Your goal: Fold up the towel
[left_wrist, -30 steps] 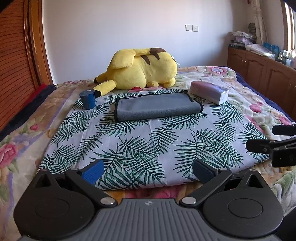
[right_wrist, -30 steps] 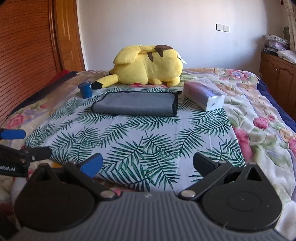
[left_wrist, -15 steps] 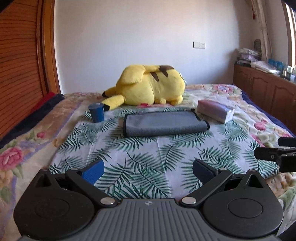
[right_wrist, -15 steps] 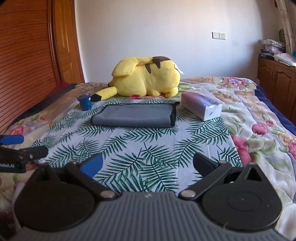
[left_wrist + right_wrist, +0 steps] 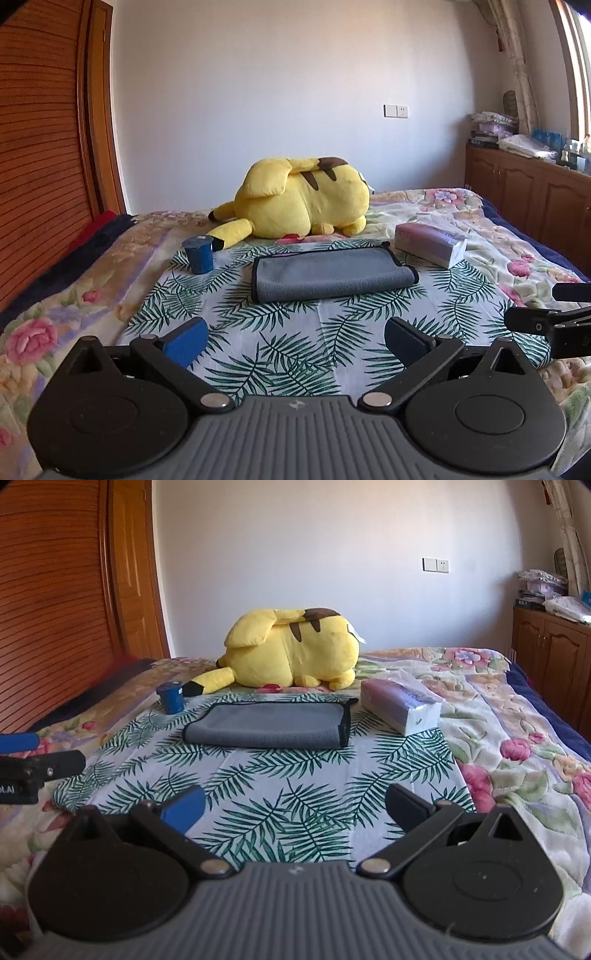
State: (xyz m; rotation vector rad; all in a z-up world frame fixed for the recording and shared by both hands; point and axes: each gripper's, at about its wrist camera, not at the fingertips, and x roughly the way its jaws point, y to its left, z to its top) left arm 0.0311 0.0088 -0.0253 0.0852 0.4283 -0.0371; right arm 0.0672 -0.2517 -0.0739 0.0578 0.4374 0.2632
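A grey towel (image 5: 328, 273) with dark trim lies folded flat on the palm-leaf cloth (image 5: 295, 332) on the bed; it also shows in the right wrist view (image 5: 269, 725). My left gripper (image 5: 295, 338) is open and empty, well short of the towel. My right gripper (image 5: 295, 808) is open and empty, also well back from it. The right gripper shows at the right edge of the left wrist view (image 5: 546, 314), and the left gripper shows at the left edge of the right wrist view (image 5: 33, 760).
A yellow plush toy (image 5: 306, 199) lies behind the towel. A blue cup (image 5: 199, 254) stands to the towel's left. A tissue pack (image 5: 430, 243) lies to its right. Wooden cabinets (image 5: 528, 199) stand at the right, a wooden wardrobe (image 5: 40, 147) at the left.
Both grippers have tilted up and drawn back a little, so the towel and bed sit lower in view. The towel has not moved. Both grippers stay open.
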